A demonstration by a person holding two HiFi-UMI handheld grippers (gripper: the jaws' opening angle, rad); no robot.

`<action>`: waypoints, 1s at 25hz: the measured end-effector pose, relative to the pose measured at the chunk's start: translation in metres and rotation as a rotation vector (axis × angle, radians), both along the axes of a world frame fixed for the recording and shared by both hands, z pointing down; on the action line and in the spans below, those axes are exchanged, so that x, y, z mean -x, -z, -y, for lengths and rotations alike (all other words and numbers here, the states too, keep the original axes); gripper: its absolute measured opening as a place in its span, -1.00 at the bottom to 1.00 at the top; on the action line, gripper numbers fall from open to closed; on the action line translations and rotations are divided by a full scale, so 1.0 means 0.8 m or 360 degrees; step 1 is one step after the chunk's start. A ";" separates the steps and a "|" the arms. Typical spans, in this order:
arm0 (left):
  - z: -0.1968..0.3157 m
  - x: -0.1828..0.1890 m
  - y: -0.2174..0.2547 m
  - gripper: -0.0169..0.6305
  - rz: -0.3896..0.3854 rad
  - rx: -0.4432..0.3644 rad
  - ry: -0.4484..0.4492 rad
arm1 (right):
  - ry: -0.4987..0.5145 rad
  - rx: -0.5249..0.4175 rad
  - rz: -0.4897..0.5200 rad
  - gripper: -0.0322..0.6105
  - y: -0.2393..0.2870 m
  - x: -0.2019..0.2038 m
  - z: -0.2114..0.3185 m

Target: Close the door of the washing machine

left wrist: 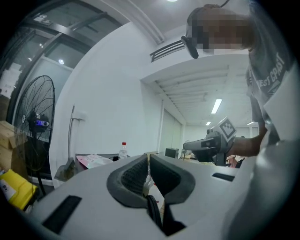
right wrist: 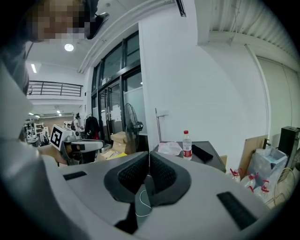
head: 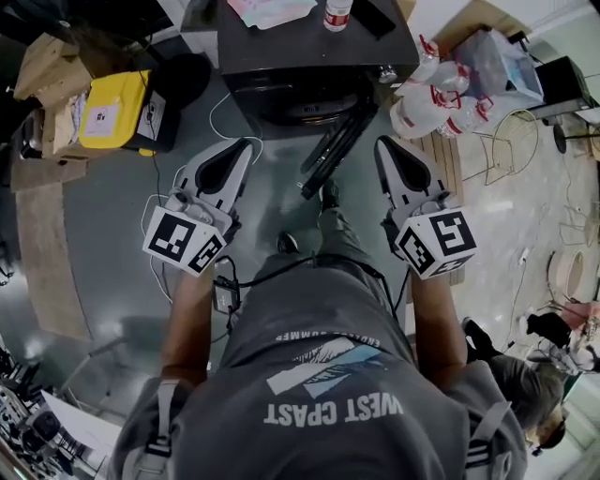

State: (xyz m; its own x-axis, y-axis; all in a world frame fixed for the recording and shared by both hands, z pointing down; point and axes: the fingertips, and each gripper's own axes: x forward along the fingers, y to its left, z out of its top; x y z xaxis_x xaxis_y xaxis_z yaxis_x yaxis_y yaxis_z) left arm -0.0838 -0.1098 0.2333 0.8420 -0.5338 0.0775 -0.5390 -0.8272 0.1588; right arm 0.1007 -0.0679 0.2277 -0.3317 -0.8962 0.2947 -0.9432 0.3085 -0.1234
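The left claw (head: 247, 147) and right claw (head: 383, 144) are both pressed together with nothing between them, at 10 and 2 o'clock in the head view. The washing machine (head: 281, 56) stands at 12 o'clock, and its door (head: 336, 148) hangs open, jutting toward 6 o'clock between the claws.

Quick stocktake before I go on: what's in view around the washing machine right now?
washing machine: one, dark, straight ahead
door: one, dark, appears swung out towards the person
water bottle: one, clear with a red cap, on the machine's top
packet: one, pale pink, beside the bottle
yellow case: one, floor left of the machine
cardboard boxes: several, brown, far left
plastic bottles: several, clear with red, right of the machine
fan: one, black, left
left gripper: grey, shut, empty
right gripper: grey, shut, empty
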 end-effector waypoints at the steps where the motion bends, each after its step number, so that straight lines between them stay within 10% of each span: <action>1: 0.003 -0.001 -0.006 -0.86 0.0004 0.0011 0.0016 | 0.0022 0.0015 -0.0002 -0.80 -0.007 -0.001 0.007; 25: 0.067 -0.081 -0.206 -0.85 -0.0027 0.0377 0.0106 | 0.0524 0.0392 -0.0175 -0.79 -0.217 -0.006 0.131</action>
State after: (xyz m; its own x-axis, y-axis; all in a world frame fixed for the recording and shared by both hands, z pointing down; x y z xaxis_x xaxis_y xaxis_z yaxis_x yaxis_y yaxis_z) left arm -0.0190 -0.1635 0.3981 0.8079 -0.5568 0.1931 -0.5866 -0.7285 0.3539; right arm 0.1055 -0.1724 0.4011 -0.5432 -0.6460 0.5363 -0.8108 0.5696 -0.1350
